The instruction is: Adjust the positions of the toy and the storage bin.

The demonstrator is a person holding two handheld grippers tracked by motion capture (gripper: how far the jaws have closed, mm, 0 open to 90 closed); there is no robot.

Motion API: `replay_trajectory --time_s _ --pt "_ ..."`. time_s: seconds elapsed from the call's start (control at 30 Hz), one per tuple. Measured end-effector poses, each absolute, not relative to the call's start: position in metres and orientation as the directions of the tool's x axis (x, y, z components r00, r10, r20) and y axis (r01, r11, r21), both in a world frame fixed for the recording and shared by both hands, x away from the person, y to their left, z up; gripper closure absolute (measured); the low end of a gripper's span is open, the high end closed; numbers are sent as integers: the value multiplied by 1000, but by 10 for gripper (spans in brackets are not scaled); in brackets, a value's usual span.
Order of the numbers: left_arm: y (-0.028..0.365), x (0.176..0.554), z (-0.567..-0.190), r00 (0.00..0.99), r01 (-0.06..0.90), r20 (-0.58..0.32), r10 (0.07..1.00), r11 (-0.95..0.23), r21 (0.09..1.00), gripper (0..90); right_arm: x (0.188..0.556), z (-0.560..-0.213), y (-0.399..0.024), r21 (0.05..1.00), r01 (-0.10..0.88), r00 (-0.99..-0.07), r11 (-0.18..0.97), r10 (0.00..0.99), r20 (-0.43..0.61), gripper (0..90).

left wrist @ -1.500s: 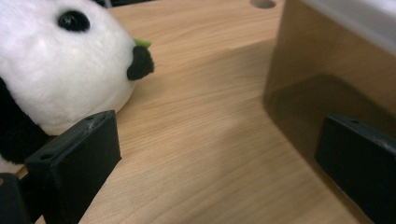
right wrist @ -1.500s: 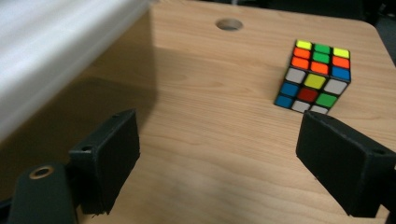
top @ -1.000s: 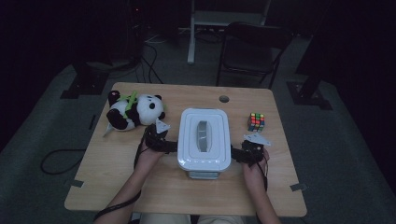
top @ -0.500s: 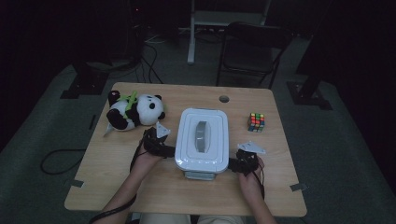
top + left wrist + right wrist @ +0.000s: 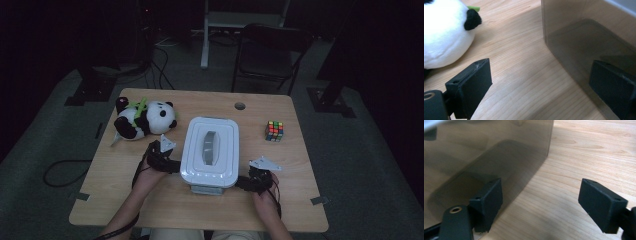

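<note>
A lidded storage box [image 5: 210,152] with a white lid and smoky translucent walls is sitting upright, lid closed, lengthwise at the middle of the wooden surface [image 5: 300,190].

The high view is dim and slightly soft, the room around the table [image 5: 200,210] sinking into near black and the white box lid [image 5: 210,150] the brightest patch. Both gripper views are far brighter and evenly lit; wood grain reads sharply, the panda [image 5: 444,35] blows out to glaring white, and the nearest black jaws blur slightly
</note>
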State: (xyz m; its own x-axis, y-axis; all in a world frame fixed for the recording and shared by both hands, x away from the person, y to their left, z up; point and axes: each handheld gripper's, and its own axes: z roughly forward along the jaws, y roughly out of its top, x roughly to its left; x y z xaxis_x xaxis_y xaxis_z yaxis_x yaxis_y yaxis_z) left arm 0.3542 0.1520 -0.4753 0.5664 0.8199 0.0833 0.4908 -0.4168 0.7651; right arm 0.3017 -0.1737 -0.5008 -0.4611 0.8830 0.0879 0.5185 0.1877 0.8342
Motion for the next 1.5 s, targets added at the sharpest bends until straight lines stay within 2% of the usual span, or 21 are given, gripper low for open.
replay_trajectory --time_s 0.27,0.3,0.53,0.63,0.73,0.87,1.13,1.17,1.2,1.4,1.5 --pt "160 343 -478 575 478 83 814 -417 773 50 290 -499 -170 835 502 -484 227 873 54 186" --pt "162 343 -480 580 481 68 812 -409 775 37 288 -501 -170 826 501 -503 259 864 34 147" --pt "171 337 -492 602 480 39 797 -401 780 25 292 -514 -186 803 540 -505 250 860 71 141" --pt "175 335 -496 599 490 30 800 -395 777 25 296 -517 -193 788 550 -489 277 872 35 144" --pt "179 332 -499 600 498 25 800 -398 770 25 301 -521 -202 755 588 -428 291 904 -15 161" --pt "184 328 -500 590 513 14 807 -388 766 25 306 -525 -210 716 644 -390 270 921 4 158" --pt "196 323 -504 569 539 -11 822 -363 760 25 305 -526 -220 727 641 -366 245 930 9 193" --pt "198 322 -504 565 543 -12 825 -360 759 25 304 -527 -220 730 638 -369 246 929 9 172" --pt "200 322 -505 562 545 -11 827 -360 757 25 304 -527 -222 727 646 -346 232 938 8 113" --pt "210 315 -508 558 549 10 830 -379 745 25 307 -527 -234 727 661 -274 184 962 6 136" --pt "216 311 -510 557 550 18 830 -385 741 25 308 -525 -238 740 637 -280 216 959 -40 144"
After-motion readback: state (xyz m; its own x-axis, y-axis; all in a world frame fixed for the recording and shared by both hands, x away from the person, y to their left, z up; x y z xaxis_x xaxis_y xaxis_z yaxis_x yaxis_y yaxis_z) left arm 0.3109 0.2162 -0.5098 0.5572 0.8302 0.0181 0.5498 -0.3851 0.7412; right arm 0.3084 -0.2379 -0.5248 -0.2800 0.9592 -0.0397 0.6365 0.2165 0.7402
